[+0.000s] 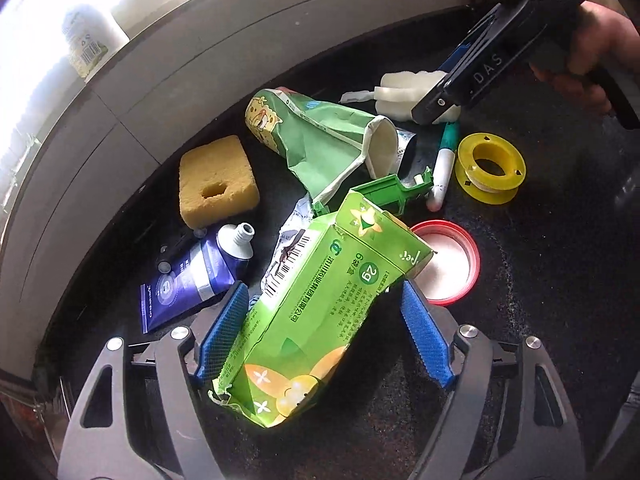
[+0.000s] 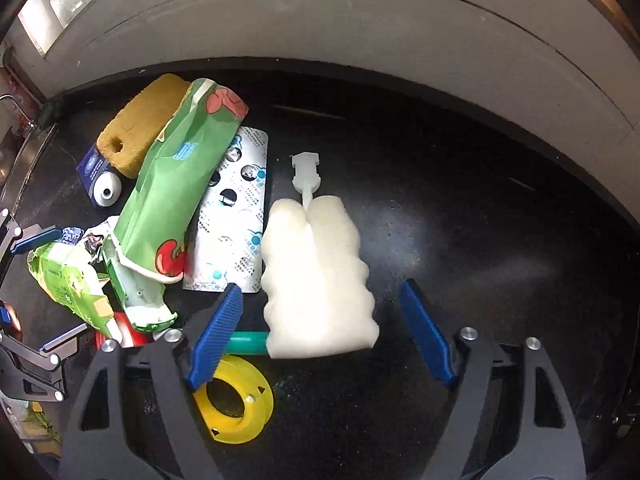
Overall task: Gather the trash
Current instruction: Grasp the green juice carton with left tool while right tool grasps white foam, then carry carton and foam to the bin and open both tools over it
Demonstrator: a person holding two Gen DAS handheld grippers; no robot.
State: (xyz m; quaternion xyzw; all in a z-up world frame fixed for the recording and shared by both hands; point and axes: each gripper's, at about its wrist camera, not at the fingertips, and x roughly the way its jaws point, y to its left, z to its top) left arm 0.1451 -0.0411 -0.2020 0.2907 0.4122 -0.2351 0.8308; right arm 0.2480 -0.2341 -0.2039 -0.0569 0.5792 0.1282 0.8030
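Observation:
A heap of trash lies on a black counter [image 1: 540, 280]. My left gripper [image 1: 324, 312] is open, its blue pads on either side of a crumpled green carton [image 1: 320, 304] without closing on it. My right gripper [image 2: 320, 320] is open around a white foam brush head [image 2: 316, 276] with a white plastic stem; it also shows in the left wrist view [image 1: 404, 92], where the right gripper [image 1: 444, 96] hovers over it. Nearby lie a green snack bag [image 2: 176, 188], a yellow sponge [image 1: 216, 180], a blue tube [image 1: 196, 276] and a blister pack [image 2: 232, 216].
A yellow tape spool [image 1: 490, 168], a red lid [image 1: 452, 264], a green-and-white pen [image 1: 444, 164] and a green plastic piece [image 1: 388, 192] lie around the carton. A grey wall [image 2: 360, 32] rises behind the counter. A roll with a barcode label [image 1: 86, 40] stands on the ledge.

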